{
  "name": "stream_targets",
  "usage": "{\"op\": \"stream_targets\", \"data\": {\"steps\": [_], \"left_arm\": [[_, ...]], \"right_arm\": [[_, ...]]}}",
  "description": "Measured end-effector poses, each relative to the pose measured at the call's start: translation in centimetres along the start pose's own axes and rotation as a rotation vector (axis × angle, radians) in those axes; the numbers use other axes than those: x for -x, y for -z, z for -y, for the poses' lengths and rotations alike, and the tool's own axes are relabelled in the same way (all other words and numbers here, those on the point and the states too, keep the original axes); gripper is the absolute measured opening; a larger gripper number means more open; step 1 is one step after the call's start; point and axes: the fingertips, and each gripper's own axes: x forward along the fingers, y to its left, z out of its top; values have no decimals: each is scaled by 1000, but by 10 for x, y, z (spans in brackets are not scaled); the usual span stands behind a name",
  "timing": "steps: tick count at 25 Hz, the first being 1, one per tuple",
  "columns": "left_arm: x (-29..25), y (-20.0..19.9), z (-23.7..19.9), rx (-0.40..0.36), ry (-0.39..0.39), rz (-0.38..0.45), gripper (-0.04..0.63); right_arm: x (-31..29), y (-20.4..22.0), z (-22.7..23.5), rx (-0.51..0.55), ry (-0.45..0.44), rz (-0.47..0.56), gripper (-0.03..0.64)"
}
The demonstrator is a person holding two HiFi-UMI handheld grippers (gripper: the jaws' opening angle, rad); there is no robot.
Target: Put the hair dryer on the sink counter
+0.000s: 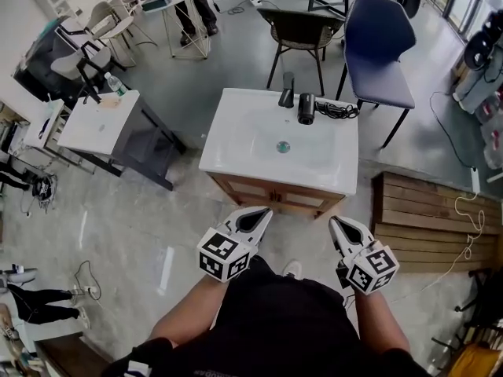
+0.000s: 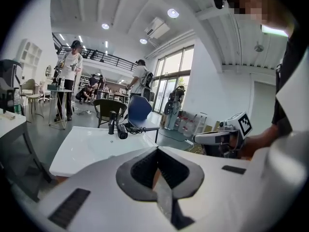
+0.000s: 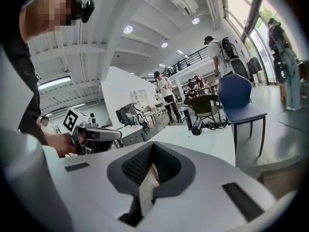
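Note:
The black hair dryer [image 1: 306, 108] lies on the back edge of the white sink counter [image 1: 236, 144], beside the black faucet [image 1: 288, 90]. Its cord [image 1: 338, 110] is bunched to its right. In the left gripper view the hair dryer [image 2: 121, 131] shows far ahead, and the right gripper view has the hair dryer [image 3: 197, 126] small in the distance. My left gripper [image 1: 266, 212] and right gripper [image 1: 335, 222] hover side by side in front of the counter's near edge. Both are shut with nothing between their jaws. Each gripper view shows its own gripper [image 2: 157, 151] [image 3: 153, 146] shut and empty.
A blue chair [image 1: 377, 42] and a brown chair [image 1: 302, 30] stand behind the counter. A white side table [image 1: 98, 120] is to the left. A wooden pallet [image 1: 428, 214] lies on the floor at right. People stand far off in the room.

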Motion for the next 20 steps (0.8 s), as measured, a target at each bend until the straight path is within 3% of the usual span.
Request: {"op": "stream_targets", "data": {"steps": [7,13,20], "left_arm": [[14,8,-7,-9,-2,-18,0],[26,-13,-25,-63,33,-16,0],[40,-2,-39,-76,89,-63,0]], "right_arm": [[1,6,-16,15,6,-4,5],[-16,1,-29,15,50,9,5],[-40,6,-53,8,82,18,5]]}}
